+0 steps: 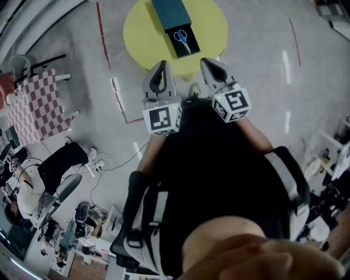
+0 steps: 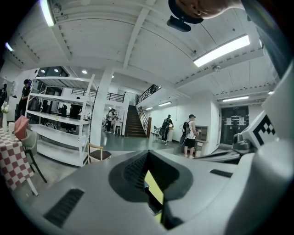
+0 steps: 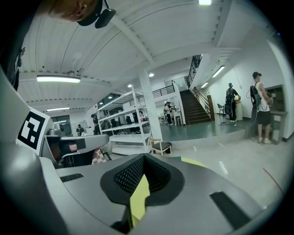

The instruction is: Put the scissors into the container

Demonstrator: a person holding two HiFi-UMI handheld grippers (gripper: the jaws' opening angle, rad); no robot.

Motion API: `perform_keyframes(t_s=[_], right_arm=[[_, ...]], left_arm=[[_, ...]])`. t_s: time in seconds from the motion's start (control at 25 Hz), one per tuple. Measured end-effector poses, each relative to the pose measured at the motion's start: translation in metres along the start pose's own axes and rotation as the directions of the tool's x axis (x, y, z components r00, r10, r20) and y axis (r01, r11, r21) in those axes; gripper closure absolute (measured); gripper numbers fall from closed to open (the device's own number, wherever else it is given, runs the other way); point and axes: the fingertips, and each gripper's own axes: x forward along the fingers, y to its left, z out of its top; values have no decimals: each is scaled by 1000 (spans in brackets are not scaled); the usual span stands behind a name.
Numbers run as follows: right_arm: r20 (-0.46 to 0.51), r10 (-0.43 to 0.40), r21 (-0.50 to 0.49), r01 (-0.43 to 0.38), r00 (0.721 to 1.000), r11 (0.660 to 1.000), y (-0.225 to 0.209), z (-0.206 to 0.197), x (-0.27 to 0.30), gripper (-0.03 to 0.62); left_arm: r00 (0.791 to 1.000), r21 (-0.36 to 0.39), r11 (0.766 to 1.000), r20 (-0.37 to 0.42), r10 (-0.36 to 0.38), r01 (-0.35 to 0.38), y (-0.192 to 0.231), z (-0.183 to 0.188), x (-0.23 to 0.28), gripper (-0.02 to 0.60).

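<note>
Scissors lie in the container on the yellow worktop, top centre (task apparently done). Left tool and right tool: closed, empty.

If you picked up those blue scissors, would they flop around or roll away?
Probably neither. The scissors look like thin blades with blue loop handles, so they should stay stiff. They lie flat in the container, so rolling seems unlikely. They look small and slim, so they are likely light, but they might swivel or slip if pinched by one handle.
</note>
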Motion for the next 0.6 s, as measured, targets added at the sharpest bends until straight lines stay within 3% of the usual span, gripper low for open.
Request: perform_keyframes(t_s=[0.6], right_arm=[[0, -10, 4, 10, 1000, 1000, 17, -3, 3, 597]], left_arm=[[1000, -6, 1000, 8, -3, 3, 13, -2, -13, 584]])
